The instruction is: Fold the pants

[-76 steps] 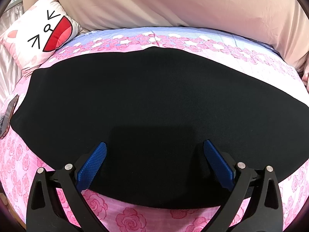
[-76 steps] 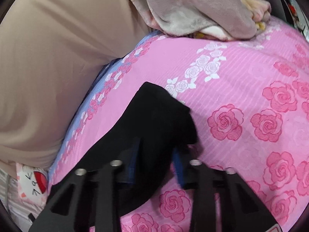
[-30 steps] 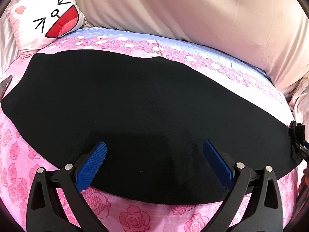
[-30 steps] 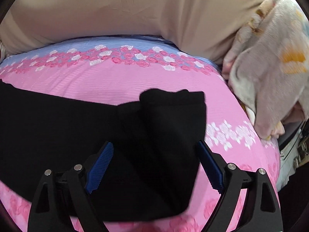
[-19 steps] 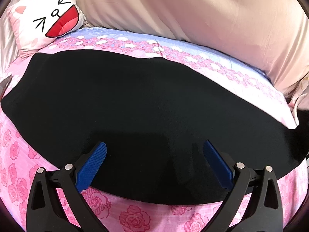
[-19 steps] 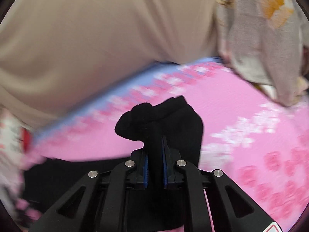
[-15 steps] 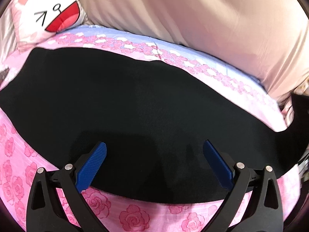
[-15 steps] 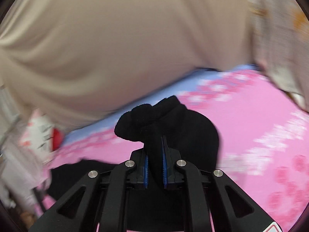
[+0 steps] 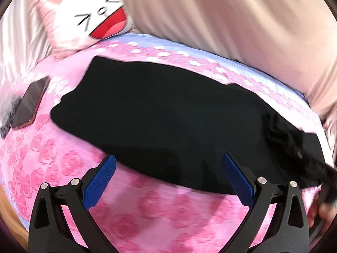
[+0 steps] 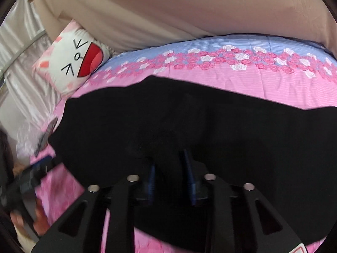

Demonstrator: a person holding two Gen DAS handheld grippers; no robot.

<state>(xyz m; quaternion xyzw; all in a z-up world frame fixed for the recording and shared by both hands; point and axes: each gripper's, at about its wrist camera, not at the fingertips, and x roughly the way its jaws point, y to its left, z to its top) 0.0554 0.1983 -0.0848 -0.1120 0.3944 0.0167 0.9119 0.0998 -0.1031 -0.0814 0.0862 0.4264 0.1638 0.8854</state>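
Black pants [image 9: 168, 109] lie flat across the pink rose bedsheet [image 9: 63, 158]. My left gripper [image 9: 168, 157] hovers open over their near edge, blue pads wide apart and nothing between them. At the right of that view my right gripper [image 9: 299, 154] reaches in low over a bunched leg end [image 9: 280, 130] that is laid back onto the pants. In the right wrist view the pants [image 10: 210, 126] fill the middle. The right gripper [image 10: 168, 160] is just above them, its jaws a little apart and opening, with black cloth lying between the pads.
A cat-face pillow [image 9: 90, 21] and a beige duvet [image 9: 231, 21] line the far side of the bed. A phone [image 9: 29, 103] lies on the sheet left of the pants. A hand with the left gripper [image 10: 33, 175] shows blurred at lower left.
The right gripper, shut on the leg end, swung it left over the rest of the pants, and its jaws have since parted. The left gripper shifted left along the near edge, still open.
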